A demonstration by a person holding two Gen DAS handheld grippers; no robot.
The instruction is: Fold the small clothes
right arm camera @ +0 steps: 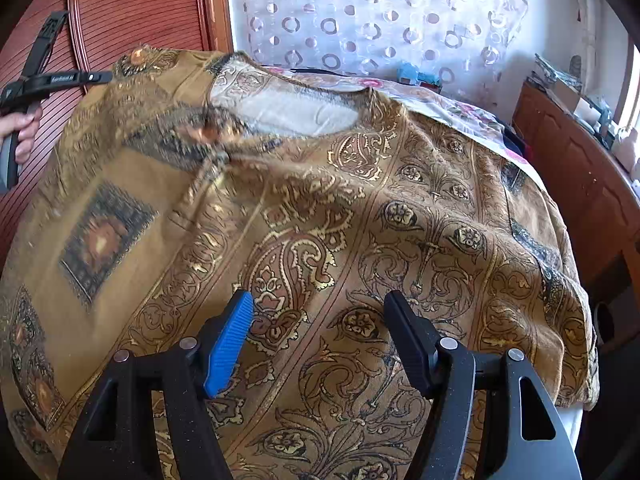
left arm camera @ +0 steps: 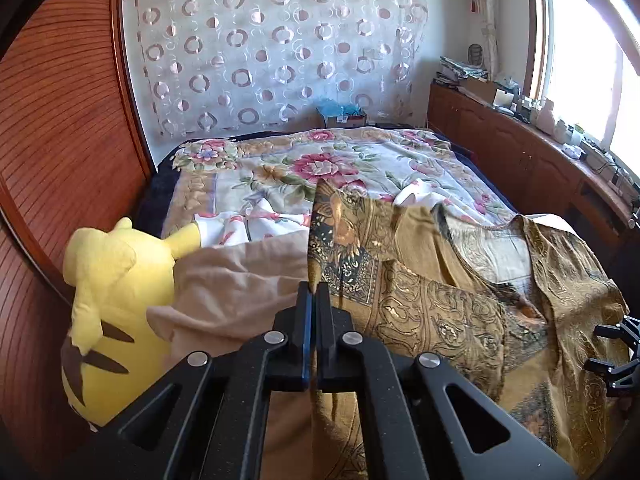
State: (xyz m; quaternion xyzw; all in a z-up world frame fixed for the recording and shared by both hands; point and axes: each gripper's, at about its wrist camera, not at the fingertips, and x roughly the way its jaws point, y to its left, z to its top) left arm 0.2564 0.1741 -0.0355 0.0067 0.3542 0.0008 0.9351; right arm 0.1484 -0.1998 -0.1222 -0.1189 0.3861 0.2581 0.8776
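Item: mustard-gold paisley-print cotton top [right arm camera: 320,216], spread across the bed's near edge, neckline toward the head of the bed [left arm camera: 280,164]. Left claw [left arm camera: 313,292]: clenched on a raised fold of the top's left side, cloth hanging from the pinch. Right claw [right arm camera: 320,320]: released, jaws wide apart above the top's lower front. Also present: yellow plush toy [left arm camera: 116,292] at the bed's left edge; beige cloth [left arm camera: 232,280] beside it; floral bedspread [left arm camera: 340,160] beneath.
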